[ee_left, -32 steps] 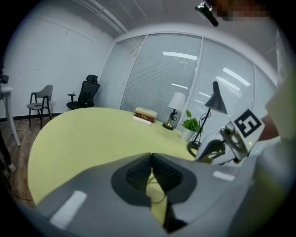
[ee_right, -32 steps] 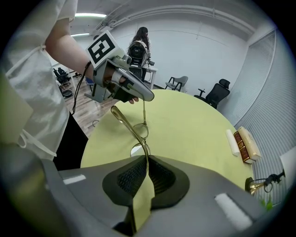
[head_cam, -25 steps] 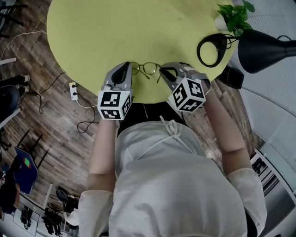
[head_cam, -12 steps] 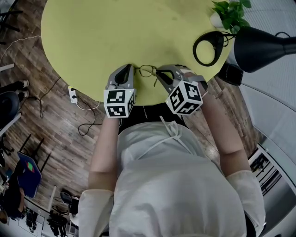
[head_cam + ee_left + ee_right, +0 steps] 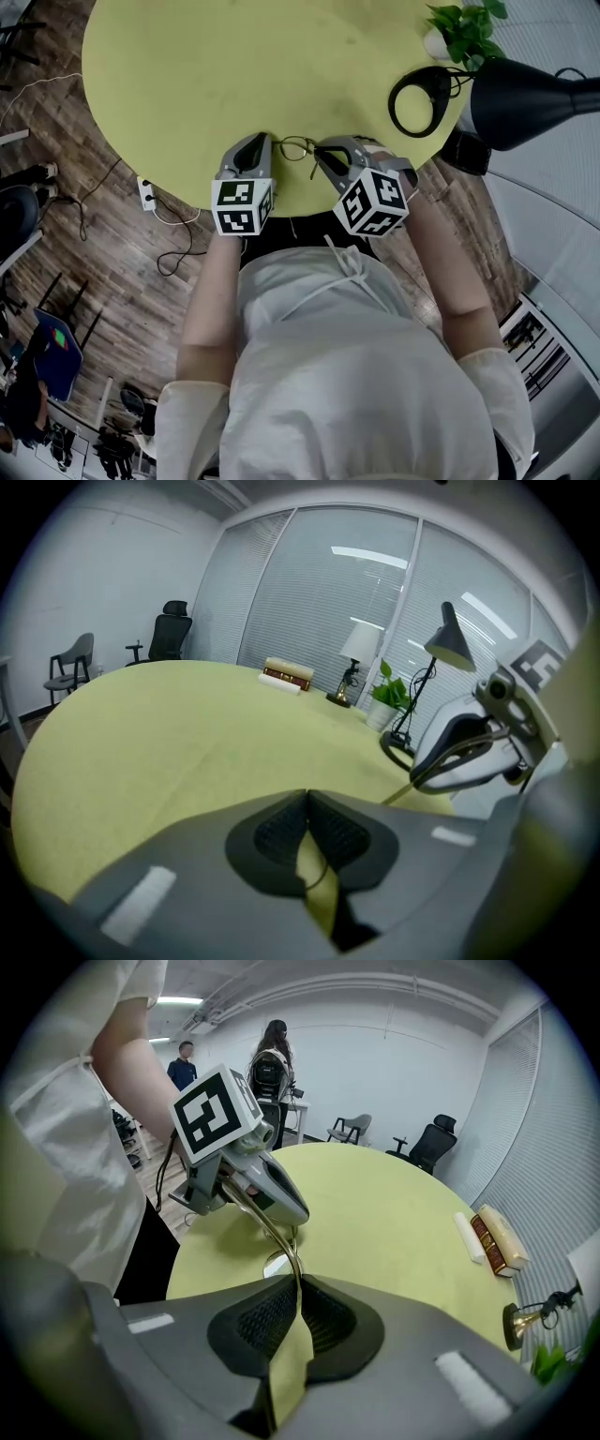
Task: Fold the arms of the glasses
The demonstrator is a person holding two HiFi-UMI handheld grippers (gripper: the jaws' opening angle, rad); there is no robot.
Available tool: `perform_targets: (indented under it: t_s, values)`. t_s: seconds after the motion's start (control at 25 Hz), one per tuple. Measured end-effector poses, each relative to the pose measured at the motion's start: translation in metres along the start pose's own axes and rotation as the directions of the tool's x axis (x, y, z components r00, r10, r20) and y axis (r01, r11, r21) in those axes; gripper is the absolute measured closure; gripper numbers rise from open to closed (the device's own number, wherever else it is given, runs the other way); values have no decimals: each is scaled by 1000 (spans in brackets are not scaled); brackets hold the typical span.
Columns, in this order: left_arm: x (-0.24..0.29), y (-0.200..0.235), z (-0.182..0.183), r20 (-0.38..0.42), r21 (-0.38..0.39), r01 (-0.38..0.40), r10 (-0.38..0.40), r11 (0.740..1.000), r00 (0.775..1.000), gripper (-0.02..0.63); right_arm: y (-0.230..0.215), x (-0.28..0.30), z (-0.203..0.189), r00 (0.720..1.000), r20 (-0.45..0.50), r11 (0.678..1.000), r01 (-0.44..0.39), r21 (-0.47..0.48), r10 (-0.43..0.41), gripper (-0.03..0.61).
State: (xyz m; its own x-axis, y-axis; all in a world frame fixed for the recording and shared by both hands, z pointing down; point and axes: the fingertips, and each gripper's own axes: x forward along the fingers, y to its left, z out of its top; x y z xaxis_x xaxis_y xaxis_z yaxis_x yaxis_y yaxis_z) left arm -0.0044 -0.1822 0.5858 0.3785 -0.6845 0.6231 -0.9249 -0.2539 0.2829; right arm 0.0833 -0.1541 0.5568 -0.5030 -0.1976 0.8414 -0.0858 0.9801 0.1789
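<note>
1. The glasses point(image 5: 298, 145) are seen at the near edge of the round yellow-green table point(image 5: 187, 75), directly in front of the person and between the two grippers.
2. The left gripper point(image 5: 261, 142) is set against the left end of the glasses. In the left gripper view its jaws are drawn nearly together, and a thin curved wire of the glasses is pinched between the ribbed pads point(image 5: 278, 832).
3. The right gripper point(image 5: 323, 150) is set against the right end. Its jaws are likewise narrow, and a thin gold-coloured arm point(image 5: 267, 1222) of the glasses is clamped at their tips. From there the arm is seen running up to the left gripper.
4. One lens point(image 5: 277, 1262) is seen just beyond the right jaws, low over the table. Whether it touches the surface cannot be told.
5. Both grippers are angled down toward the table, with the marker cubes turned back toward the person.
6. A black desk lamp point(image 5: 525, 94) and a potted plant point(image 5: 466, 28) are seen at the table's right edge, well apart from the glasses.
7. A small stack of books point(image 5: 497, 1237) is seen lying on the far side of the table.
</note>
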Motion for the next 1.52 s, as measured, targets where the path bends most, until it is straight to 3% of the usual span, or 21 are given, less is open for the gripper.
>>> perform_targets:
  t_s: [0.32,0.6,0.88,1.12,1.52]
  values:
    - [-24,3,-3,-13,10,-3,3,1000,1000,607,6,-1,-5,1000,-1,1000,-13,2,13,563]
    - [-34,14,-42,-119,-21,-39,36,999,992,607,5,-1,-2,1000,-10,1000,-7,-23,7,563]
    - [-26,14,-48,-189,-30,-70,63,997,980,607,4,-1,4,1000,-11,999,-13,-46,13,561]
    - [-25,14,-48,-195,-50,-66,55,997,979,607,4,2,12,998,-41,991,-43,-128,38,561]
    - [-24,13,-48,-185,-51,-47,37,998,982,607,3,24,31,997,-42,992,-76,-98,72,560]
